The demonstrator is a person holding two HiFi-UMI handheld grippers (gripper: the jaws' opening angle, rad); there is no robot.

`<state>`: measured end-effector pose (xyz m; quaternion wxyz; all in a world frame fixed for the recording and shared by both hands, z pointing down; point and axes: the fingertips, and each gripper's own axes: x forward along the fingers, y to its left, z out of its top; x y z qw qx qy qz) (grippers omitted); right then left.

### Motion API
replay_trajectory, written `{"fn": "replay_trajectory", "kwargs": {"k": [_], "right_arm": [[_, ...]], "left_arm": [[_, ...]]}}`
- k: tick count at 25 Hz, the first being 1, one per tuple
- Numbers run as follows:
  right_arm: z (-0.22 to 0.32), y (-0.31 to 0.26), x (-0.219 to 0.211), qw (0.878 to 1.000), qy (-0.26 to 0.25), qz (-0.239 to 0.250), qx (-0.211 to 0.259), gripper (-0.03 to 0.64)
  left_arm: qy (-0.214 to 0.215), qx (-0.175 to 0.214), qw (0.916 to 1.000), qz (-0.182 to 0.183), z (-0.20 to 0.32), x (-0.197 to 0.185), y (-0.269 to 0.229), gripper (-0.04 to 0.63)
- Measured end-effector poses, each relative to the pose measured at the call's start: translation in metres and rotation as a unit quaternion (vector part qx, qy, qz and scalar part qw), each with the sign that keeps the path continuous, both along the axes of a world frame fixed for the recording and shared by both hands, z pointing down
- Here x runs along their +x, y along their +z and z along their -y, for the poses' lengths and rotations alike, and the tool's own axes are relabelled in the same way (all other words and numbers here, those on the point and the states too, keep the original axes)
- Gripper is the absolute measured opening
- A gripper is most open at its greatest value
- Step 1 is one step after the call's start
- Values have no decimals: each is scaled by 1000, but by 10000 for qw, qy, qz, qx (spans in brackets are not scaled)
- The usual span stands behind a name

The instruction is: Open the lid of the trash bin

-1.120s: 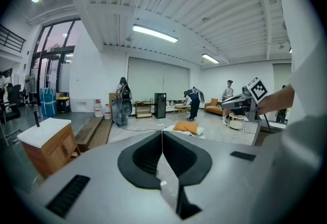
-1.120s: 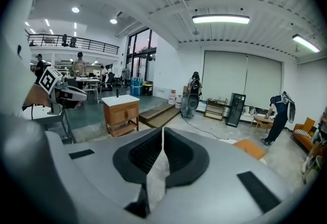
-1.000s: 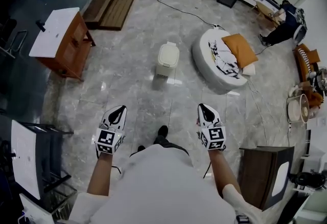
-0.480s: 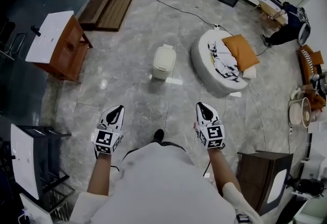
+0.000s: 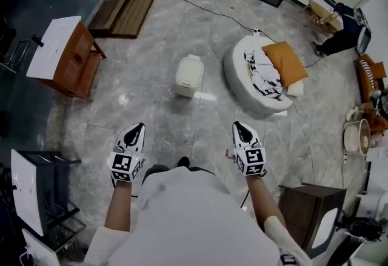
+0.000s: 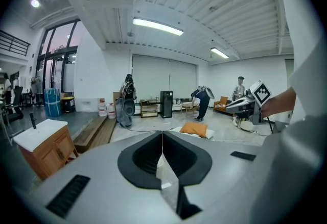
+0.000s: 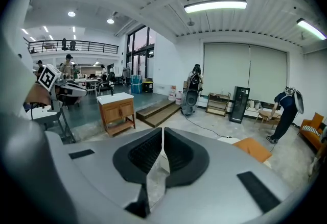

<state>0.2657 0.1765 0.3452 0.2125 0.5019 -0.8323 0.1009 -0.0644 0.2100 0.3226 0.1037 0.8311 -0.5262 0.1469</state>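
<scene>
— Two hand-held grippers are seen low in the head view, are they not?
— They are. The left gripper [image 5: 137,131] is held at lower left and the right gripper [image 5: 240,128] at lower right, each carried on a bare forearm, with the grey marble-patterned floor [image 5: 151,110] spread out beneath them.
— How are the jaws found?
— In the left gripper view the black-padded jaws of the left gripper [image 6: 162,135] are pressed together at the tips, and nothing is held between them. The same is shown in the right gripper view: the jaws of the right gripper [image 7: 162,139] are met tip to tip, with nothing clamped.
— And where is the task's thing placed?
— The small cream-white plastic trash bin [image 5: 188,76] is stood on the floor just above the middle of the frame, well apart from both grippers. Its lid is shut down flat.
— What is set around it?
— A round white floor cushion [image 5: 241,80] is laid near the bin's right, with an orange pillow [image 5: 284,60] on it. A brown wooden cabinet with a white top [image 5: 63,62] is placed at the left edge, and dark wooden planks [image 5: 124,1] are laid at upper left. A bent-over person in dark clothes [image 5: 338,31] is seen at far upper right
</scene>
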Motion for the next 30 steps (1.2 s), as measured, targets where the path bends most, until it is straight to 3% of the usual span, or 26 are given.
{"fn": "replay_trajectory", "kwargs": {"k": [16,30], "right_arm": [[31,11,8,9999,-107,48,-117,34],[84,9,-1,9997,218,-30,-97,34]], "left_arm": [[18,-89,9999,58,28,18,6,18],[318,-57,9995,-20,105,5,8,18]]}}
